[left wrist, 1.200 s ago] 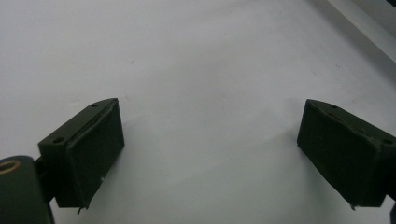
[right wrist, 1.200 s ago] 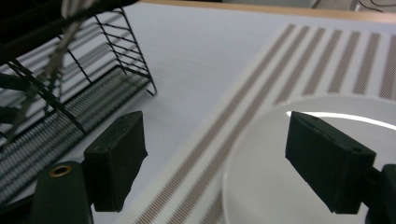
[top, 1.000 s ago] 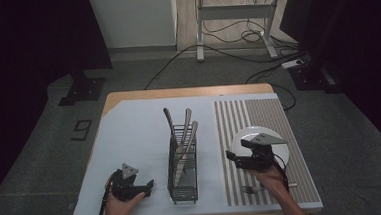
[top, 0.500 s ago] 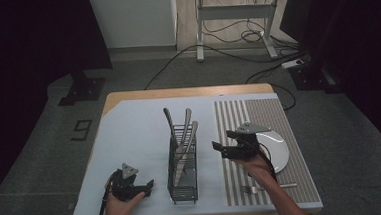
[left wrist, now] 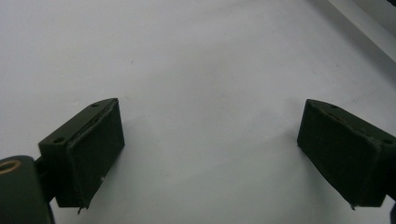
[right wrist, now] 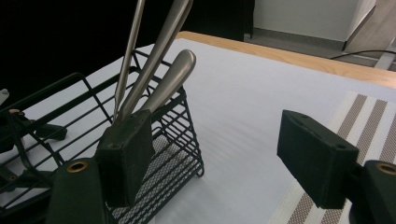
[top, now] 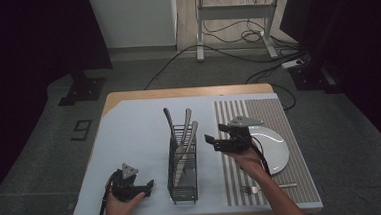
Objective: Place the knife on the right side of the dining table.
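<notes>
Right gripper [top: 214,138] wide open, empty, right beside the wire cutlery basket [top: 183,168]; left gripper [top: 145,186] gaping too, just parked on the table [top: 130,136].

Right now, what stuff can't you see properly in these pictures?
- Cutlery in the wire basket: high view too small, and the right gripper view shows handles alone, so spoon or knife ends stay unknown.
- Plate: the right claw and hand cover its near-left part in the high view.
- Fork: the forearm crosses it in the high view.
- Left claw: its view shows blank table.
</notes>
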